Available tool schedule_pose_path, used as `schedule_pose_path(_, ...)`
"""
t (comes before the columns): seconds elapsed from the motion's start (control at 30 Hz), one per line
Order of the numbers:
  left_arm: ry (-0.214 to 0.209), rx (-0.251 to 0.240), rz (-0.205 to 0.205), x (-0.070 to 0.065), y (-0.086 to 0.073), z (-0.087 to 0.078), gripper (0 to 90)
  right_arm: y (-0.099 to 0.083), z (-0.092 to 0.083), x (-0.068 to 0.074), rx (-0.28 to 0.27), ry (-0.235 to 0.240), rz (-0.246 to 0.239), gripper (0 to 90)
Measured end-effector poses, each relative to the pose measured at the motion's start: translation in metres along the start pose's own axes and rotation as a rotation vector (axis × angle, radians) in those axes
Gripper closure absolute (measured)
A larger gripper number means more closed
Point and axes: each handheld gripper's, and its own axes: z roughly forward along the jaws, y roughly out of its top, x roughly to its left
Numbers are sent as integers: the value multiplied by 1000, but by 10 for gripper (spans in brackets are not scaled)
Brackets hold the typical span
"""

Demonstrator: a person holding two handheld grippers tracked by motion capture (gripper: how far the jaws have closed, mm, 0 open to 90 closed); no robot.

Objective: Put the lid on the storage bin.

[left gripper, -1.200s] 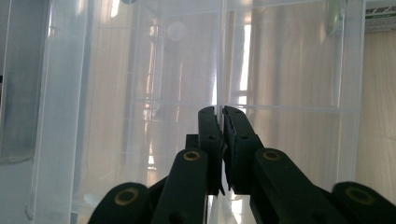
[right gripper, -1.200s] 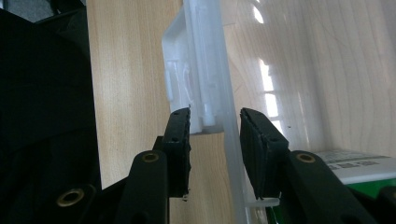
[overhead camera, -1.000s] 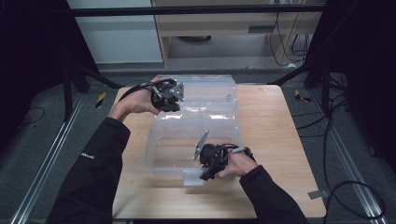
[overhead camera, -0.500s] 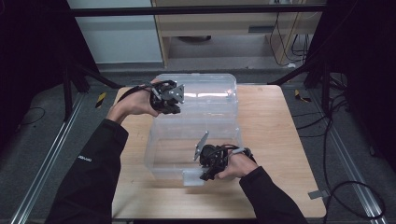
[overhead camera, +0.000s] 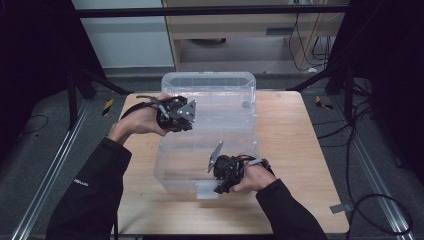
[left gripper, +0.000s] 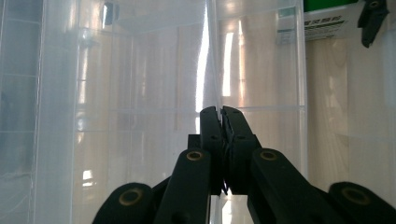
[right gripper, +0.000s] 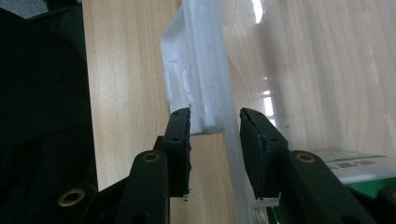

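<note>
On the table (overhead camera: 300, 150), centre: one clear bin (overhead camera: 210, 165), its lid (overhead camera: 220, 97) tipped up toward 12 o'clock. Your left gripper (overhead camera: 187, 114), at the bin's 10 o'clock, has its jaws pinched together on the lid's thin edge (left gripper: 208, 70). Your right gripper (overhead camera: 216, 175), at the bin's 5 o'clock, straddles the rim beside the white latch (right gripper: 191, 84); the inner pad looks to touch the wall, the outer stands off the latch, so I cannot tell whether it clamps. A green-labelled box (right gripper: 359, 172) lies just beyond. Cables (overhead camera: 360, 125) trail at 3 o'clock, off the table.
</note>
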Motion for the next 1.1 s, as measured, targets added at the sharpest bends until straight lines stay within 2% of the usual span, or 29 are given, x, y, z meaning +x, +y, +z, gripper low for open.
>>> schedule_pose_path(0.13,0,9,6,-9,1,-3,876,1,2,1,11,-4,-11,617)
schedule_pose_path(0.2,5,12,9,-13,1,-4,875,3,7,4,38,-4,-16,600)
schedule_pose_path(0.37,6,-2,15,-20,-1,-5,875,2,7,5,31,-8,-32,600)
schedule_pose_path(0.5,7,-11,15,-23,-1,-5,876,1,7,4,22,-4,-18,604)
schedule_pose_path(0.77,0,-22,17,-32,-2,-6,877,1,7,6,23,-12,-25,606)
schedule_pose_path(1.1,-15,-32,18,-49,-5,-6,875,-1,6,7,4,-15,-17,597)
